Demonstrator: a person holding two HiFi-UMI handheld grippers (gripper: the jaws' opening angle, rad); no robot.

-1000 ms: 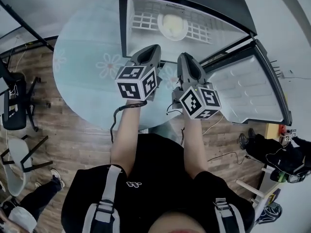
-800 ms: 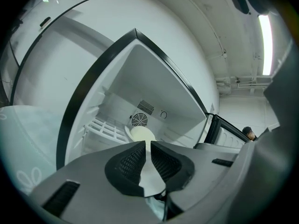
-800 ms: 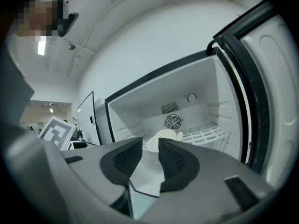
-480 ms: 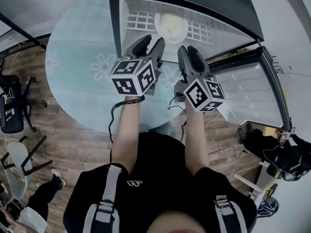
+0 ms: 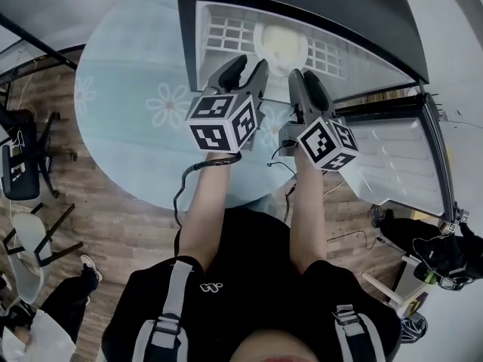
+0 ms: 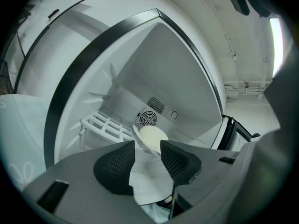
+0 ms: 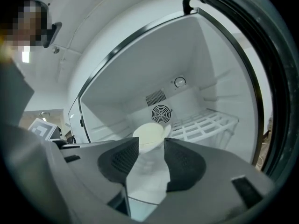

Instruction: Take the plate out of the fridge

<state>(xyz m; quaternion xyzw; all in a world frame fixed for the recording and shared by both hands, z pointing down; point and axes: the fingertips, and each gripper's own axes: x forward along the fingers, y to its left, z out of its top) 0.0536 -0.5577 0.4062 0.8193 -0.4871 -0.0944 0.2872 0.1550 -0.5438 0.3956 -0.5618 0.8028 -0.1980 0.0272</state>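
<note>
Inside the fridge (image 5: 339, 6), plate (image 5: 281, 45) by rack (image 5: 226, 32); left hand-held gripper (image 5: 249, 65), right hand-held gripper (image 5: 306, 78) newly apart, empty.

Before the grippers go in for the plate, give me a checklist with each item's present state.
1. Fridge door open: ok.
2. Plate visible inside the fridge, beside the wire shelf: ok.
3. Left hand-held gripper jaws apart, just opened, nothing gripped: ok.
4. Right hand-held gripper jaws apart, just opened, nothing gripped: ok.
5. Plate within the jaws: not ok, both grippers are short of it.
6. Plate lying flat rather than leaning: cannot tell.
</note>
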